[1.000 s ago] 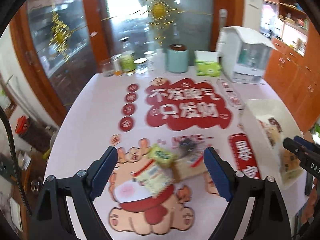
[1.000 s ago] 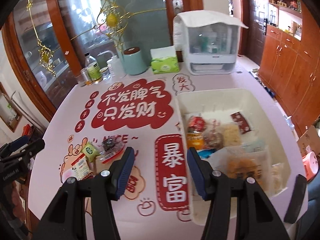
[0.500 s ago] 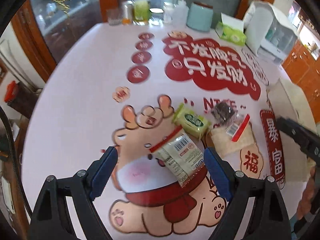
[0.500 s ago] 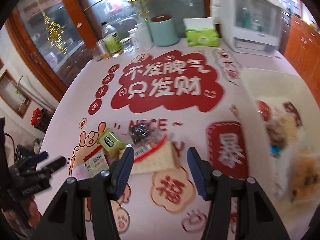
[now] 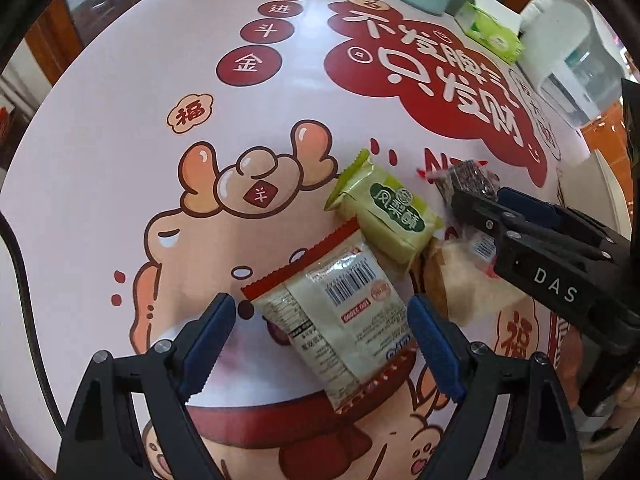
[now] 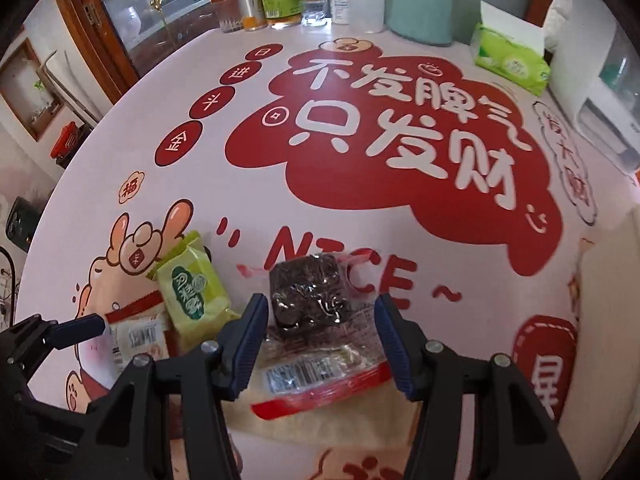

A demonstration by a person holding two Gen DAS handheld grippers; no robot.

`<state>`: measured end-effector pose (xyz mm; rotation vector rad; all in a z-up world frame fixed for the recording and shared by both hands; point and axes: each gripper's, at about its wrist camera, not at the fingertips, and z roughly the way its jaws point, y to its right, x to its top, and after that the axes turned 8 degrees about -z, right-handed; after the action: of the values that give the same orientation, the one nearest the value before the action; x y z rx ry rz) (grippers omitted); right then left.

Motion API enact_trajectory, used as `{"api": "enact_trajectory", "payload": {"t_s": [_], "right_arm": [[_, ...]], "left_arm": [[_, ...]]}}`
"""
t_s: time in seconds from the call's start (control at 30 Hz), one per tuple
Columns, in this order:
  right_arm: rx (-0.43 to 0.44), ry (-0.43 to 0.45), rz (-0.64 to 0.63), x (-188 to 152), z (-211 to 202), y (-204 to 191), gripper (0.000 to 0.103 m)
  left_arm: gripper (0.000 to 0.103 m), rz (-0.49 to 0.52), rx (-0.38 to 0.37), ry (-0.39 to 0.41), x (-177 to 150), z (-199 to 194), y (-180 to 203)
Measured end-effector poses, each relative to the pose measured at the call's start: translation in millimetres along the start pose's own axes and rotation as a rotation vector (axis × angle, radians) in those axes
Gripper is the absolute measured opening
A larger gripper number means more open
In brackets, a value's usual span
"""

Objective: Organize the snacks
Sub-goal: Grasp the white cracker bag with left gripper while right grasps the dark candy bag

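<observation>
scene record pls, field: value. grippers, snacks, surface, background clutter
left gripper: open, straddling the barcode packet, pads not pressing
right gripper: open, over the clear packet with dark snack
green packet: flat between the two, one edge overlapping the barcode packet
bread pack: under the clear packet
surface: printed tablecloth
far edge: bottles and jars, teal canister, green tissue pack

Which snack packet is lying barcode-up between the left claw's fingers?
The beige packet with red serrated edges, back side up. The green pastry packet beside it shows its front label and lies beyond the fingers.
</observation>
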<state>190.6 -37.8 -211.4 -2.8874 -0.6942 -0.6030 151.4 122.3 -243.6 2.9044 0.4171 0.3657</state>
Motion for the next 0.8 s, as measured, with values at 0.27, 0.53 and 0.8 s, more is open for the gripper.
{"api": "enact_trajectory", "payload": {"t_s": [0.27, 0.53, 0.8], "right_arm": [[0.015, 0.015, -0.051, 2, 7, -3, 0.055], [0.098, 0.029, -0.066, 1, 5, -3, 0.01], [0.165, 0.025, -0.041, -6, 0, 6, 0.001]], "left_arm": [[0.087, -0.056, 0.063, 0.026, 5, 6, 14], [0.064, -0.052, 0.189, 0.068, -8, 6, 25], [0.044, -0.019, 0.151, 0.111, -19, -4, 28]]}}
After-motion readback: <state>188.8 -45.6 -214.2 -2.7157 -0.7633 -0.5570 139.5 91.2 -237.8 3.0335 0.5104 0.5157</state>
